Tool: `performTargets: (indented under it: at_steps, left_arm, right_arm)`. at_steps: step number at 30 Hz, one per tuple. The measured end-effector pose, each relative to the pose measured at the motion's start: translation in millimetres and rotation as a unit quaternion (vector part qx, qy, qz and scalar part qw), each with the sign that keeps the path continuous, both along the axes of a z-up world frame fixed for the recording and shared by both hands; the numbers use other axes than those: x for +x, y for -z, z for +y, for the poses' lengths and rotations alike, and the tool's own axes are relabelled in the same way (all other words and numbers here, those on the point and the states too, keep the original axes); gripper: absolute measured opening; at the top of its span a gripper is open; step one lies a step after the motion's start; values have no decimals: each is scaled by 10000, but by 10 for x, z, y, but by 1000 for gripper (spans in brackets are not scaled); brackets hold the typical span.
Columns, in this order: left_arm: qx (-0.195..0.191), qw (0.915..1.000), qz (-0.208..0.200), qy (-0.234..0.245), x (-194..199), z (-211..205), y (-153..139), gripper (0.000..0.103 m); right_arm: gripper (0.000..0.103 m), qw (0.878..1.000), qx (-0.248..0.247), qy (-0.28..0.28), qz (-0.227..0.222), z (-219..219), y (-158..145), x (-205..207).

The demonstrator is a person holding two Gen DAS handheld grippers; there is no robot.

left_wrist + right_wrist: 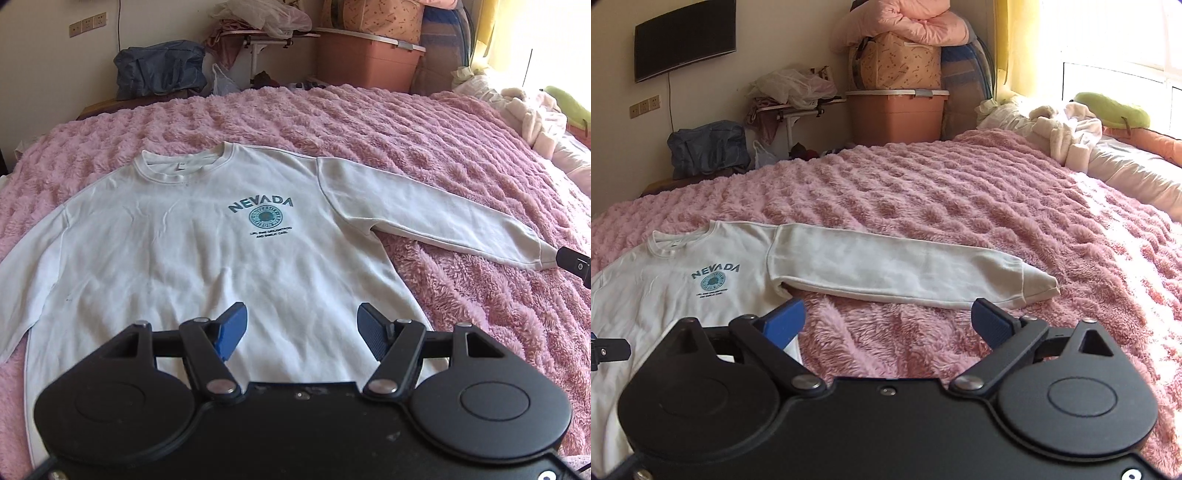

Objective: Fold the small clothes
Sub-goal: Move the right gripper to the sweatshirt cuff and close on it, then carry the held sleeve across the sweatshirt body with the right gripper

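Note:
A white long-sleeved sweatshirt with a teal "NEVADA" print lies flat, front up, on the pink fuzzy bedspread. Both sleeves are spread out to the sides. My left gripper is open and empty, hovering over the sweatshirt's lower hem. My right gripper is open and empty, above the bedspread just in front of the right sleeve and beside the sweatshirt's body. The tip of the right gripper shows at the sleeve cuff in the left wrist view.
Pillows and a plush pile lie along the bed's right side by the window. A pink storage bin, a small cluttered table and a dark bag stand beyond the bed's far edge.

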State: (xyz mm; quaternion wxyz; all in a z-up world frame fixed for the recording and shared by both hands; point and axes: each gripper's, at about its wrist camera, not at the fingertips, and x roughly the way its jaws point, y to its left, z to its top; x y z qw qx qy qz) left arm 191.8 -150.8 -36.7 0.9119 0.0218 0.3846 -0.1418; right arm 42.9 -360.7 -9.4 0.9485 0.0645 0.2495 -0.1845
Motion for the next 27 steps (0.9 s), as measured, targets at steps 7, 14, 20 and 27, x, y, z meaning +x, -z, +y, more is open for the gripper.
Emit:
performTargets:
  at_steps: [7,14,20,27]
  left_arm:
    - [-113,9995,114,285,740,-579,273,70]
    - [-13,9996,165,231,1393,-1071,556,70]
    - [6,9990,400,174,1651,-1225,796,70]
    - [73,9976,655,197,1760,-1324,1035,70]
  right_arm:
    - [63,9903,681,1208,10,-1033,459,232]
    - [51,9634,1570,2169,-152,-1857,966,369]
    - [51,9520,1944,2313,-489,-2140,1182,518]
    - [11,9485,2072,2275,-756,-2266,1222,671]
